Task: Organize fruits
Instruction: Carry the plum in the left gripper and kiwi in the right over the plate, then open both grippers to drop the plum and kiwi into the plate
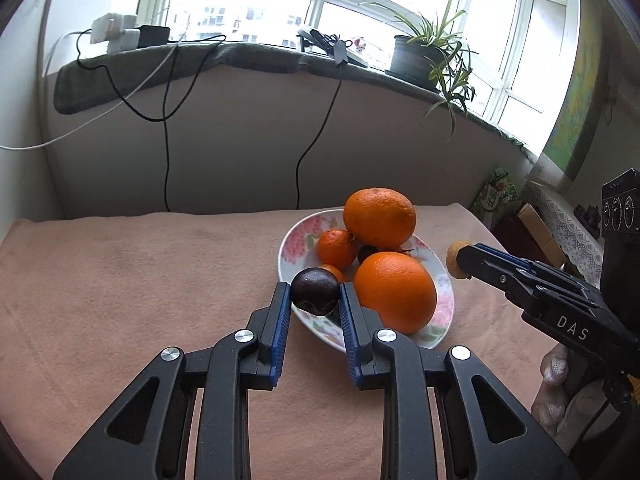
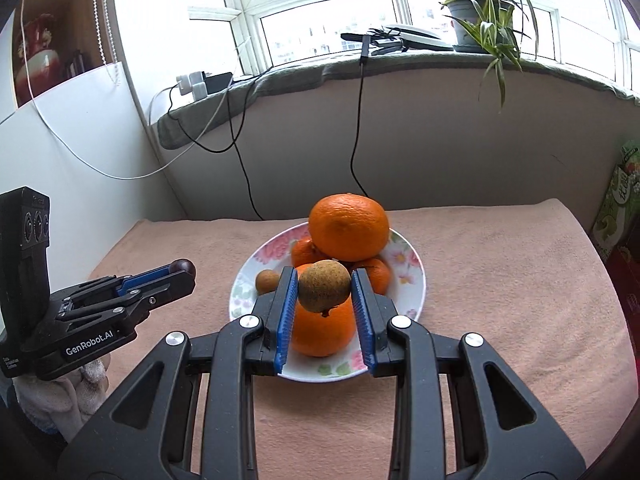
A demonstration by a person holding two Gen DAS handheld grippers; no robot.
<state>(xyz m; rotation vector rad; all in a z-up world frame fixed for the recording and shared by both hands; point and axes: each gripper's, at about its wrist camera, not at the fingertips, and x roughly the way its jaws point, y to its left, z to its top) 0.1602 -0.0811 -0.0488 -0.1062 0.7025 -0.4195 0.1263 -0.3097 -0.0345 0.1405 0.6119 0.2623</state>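
Pink terry cloth point(image 1: 140, 264) covers the table; on it sits one container, a white floral-print plate point(image 1: 298, 240), shallow and bowl-like.

Plate contents, left wrist view: large orange point(image 1: 394, 292) at the near right, a second large orange point(image 1: 379, 216) stacked on top toward the back, a small mandarin point(image 1: 336, 248) at the left. A dark fruit is partly hidden between them (kind cannot be told). Right wrist view adds a small brown longan point(image 2: 267, 281) lying on the plate's left side and another small mandarin point(image 2: 376, 274) at the right, under the top orange.

Left hand-held gripper point(image 1: 315, 298): clamped on a dark purple round fruit point(image 1: 315, 290), blue pads touching both sides. The fruit is held above the near-left rim of the plate.

Right hand-held gripper point(image 2: 324, 296): clamped on a brown rough-skinned fruit point(image 2: 324, 286) (larger than the longan on the plate), held over the near orange, not touching it as far as the view shows.

From the left wrist view the right hand-held gripper comes in from the right, its brown fruit just beside the plate's right edge. A gloved hand point(image 1: 554, 364) shows under it.

Background: window sill with a potted spider plant point(image 1: 432, 52), chargers and black cables point(image 1: 168, 120) hanging down the wall.
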